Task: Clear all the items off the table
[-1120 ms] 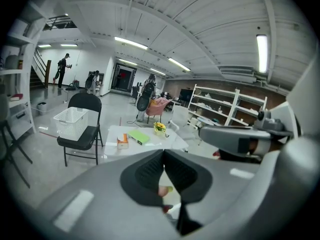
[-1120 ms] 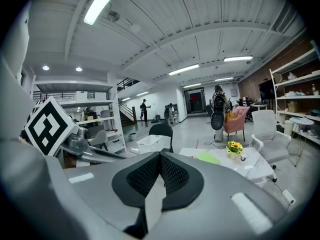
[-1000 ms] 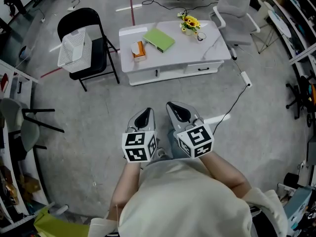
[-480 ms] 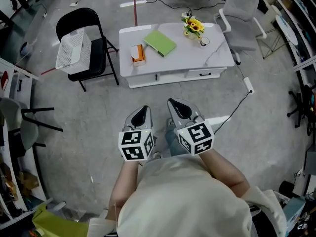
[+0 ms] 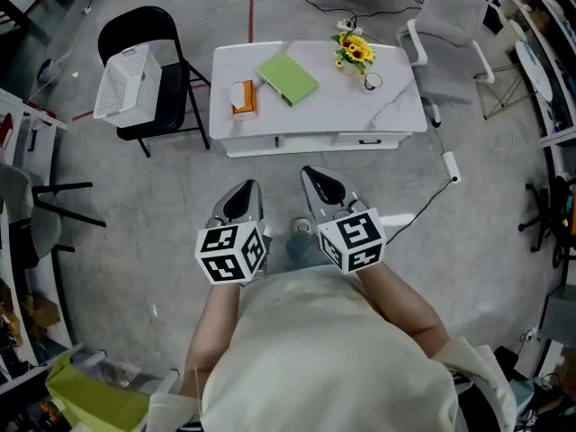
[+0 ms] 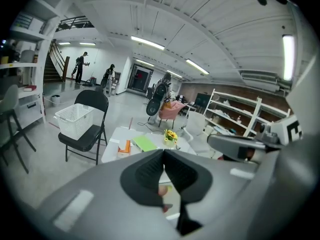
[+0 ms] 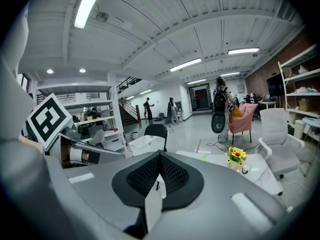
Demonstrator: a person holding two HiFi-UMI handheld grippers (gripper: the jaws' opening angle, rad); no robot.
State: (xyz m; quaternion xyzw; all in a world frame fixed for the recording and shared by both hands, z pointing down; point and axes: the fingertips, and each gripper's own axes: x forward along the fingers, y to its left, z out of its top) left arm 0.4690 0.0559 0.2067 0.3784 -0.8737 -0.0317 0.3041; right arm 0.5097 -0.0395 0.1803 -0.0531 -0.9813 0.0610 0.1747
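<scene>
A low white table [image 5: 396, 106] stands ahead of me on the grey floor. On it lie a green book [image 5: 288, 77], an orange tissue box [image 5: 241, 97], a pot of yellow flowers [image 5: 354, 52] and a small ring-shaped object [image 5: 372, 82]. My left gripper [image 5: 243, 192] and right gripper [image 5: 317, 180] are held side by side well short of the table, both shut and empty. In the left gripper view, the book [image 6: 145, 144], box [image 6: 124, 146] and flowers [image 6: 171, 136] show beyond the shut left gripper [image 6: 163, 154]. The right gripper [image 7: 160, 156] points past the flowers [image 7: 235, 156].
A white basket [image 5: 129, 84] sits on a black folding chair [image 5: 148, 34] left of the table. A white office chair [image 5: 450, 34] stands at the table's right. A power strip with its cable [image 5: 447, 165] lies on the floor at the right. Another chair [image 5: 54, 205] stands at the far left.
Both grippers have moved forward together, still shut. The table, basket chair and office chair sit nearer and more centred in the head view.
</scene>
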